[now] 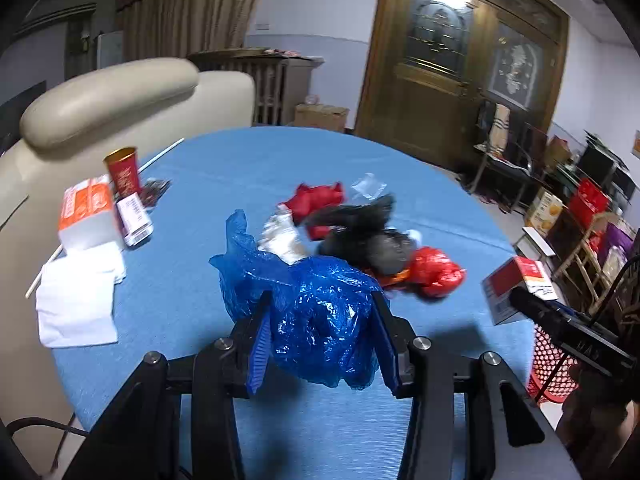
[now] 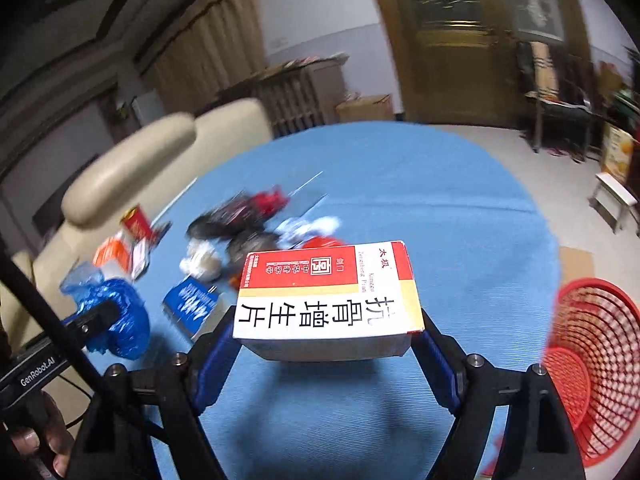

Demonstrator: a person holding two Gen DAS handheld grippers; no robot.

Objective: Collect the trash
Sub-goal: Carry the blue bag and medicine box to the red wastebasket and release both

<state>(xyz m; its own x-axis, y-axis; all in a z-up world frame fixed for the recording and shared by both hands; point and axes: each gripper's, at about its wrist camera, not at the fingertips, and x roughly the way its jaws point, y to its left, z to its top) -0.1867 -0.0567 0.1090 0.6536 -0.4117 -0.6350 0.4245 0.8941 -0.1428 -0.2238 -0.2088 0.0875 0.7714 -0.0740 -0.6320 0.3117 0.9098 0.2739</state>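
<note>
Trash in both grippers, mid-collection, lifted clear of the counter (image 2: 460,240)

Nearest, in the right wrist view: right gripper (image 2: 328,336) closed partway on a red-and-white medicine box (image 2: 328,292), blue pads pressed to its two short sides, box held level with the printed face up and a shadow on the blue cloth beneath. Red mesh basket (image 2: 596,364) just off the counter edge, low at the right of that view, mouth open and facing up, apparently nothing in it yet

In the left wrist view: left gripper (image 1: 320,324) narrowed on a crumpled blue plastic bag (image 1: 316,304), film bulging out between and below the pads, a loose tail trailing up to the left

Further out on the cloth: heap of loose litter, black bag (image 1: 360,232), red wrappers (image 1: 436,270), scrap of clear film, all touching or overlapping. Left side near the beige sofa (image 1: 108,96): white napkin (image 1: 78,300), orange-and-white carton (image 1: 86,212), red paper cup (image 1: 122,170), thin white stick

Step in hand, by judgement: carry to the basket. Next move calls for swinging the box over the basket mouth before letting go, then the same for the bag, with a wide release since thin film tends to cling to ribbed pads
</note>
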